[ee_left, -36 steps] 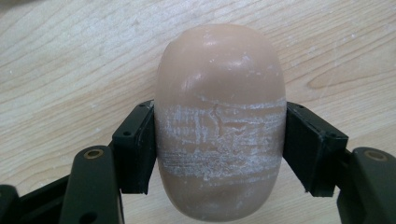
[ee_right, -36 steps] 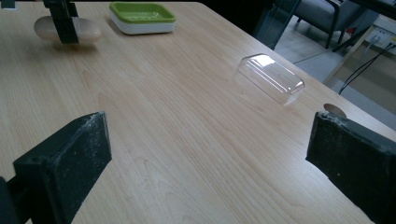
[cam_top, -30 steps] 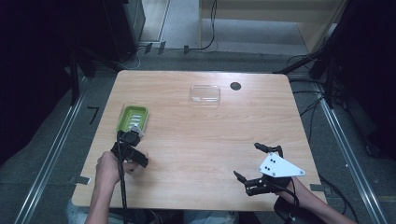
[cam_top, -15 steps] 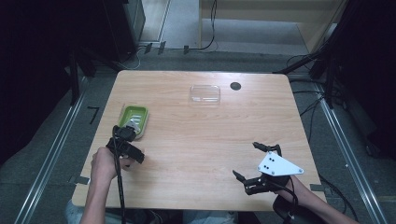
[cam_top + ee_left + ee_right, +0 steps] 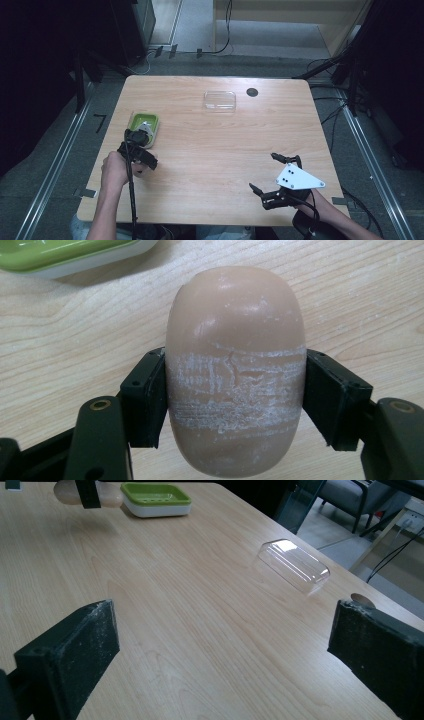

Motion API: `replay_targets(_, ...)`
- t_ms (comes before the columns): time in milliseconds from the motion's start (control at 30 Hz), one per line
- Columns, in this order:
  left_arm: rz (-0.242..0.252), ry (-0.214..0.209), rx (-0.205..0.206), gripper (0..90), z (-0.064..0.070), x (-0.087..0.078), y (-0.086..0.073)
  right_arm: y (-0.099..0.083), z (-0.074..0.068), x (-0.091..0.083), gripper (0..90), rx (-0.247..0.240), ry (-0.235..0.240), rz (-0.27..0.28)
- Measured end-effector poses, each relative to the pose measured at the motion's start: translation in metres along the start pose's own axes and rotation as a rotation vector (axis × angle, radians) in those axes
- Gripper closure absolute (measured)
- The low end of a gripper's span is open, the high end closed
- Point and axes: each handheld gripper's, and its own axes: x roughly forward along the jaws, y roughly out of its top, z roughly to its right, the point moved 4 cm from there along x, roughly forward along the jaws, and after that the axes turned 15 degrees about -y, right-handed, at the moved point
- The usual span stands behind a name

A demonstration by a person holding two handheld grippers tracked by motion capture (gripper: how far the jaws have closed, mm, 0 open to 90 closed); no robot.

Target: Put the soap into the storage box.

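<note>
Left gripper [image 5: 235,405] clamps a soap bar [image 5: 235,375] across its short axis, just off the near edge of the green dish [image 5: 143,125], which sits at the table's [image 5: 210,165] left side; soap hangs over bare wood, apart from the dish, so the job looks like lifting it out or setting it in, can't tell which. Grip sits around the bar's middle, prob. so the rounded ends don't squirt out of the pads [image 5: 145,400]. Soap is a smooth beige oval, waxy, w/ a band of dry white scuffing and fine cracks where the jaws meet it. Dish is a shallow rounded rectangle, lime top over white base, ribbed inside. Well beyond the dish, toward the table's far edge, lies a clear plastic lid [image 5: 219,100], domed and glossy, likely the dish's cover parked out of the way. Right gripper [image 5: 274,172] rests far across the table from the dish, jaws spread wide, nothing between them.
</note>
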Motion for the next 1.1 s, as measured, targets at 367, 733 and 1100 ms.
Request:
replay_targets(367, 0.012, 0.005, -0.010, 33.8, -0.005, -0.008, 0.003, 0.001, -0.001, 0.000, 0.0, -0.005, 0.001, 0.000)
replay_targets(733, 0.015, 0.013, -0.009, 33.8, -0.007, -0.017, 0.014, 0.001, -0.002, 0.001, 0.0, -0.003, 0.005, -0.001)
replay_targets(1100, -0.002, 0.011, -0.004, 33.8, -0.010, -0.023, 0.026, 0.001, -0.001, 0.001, 0.0, 0.001, 0.005, 0.000)
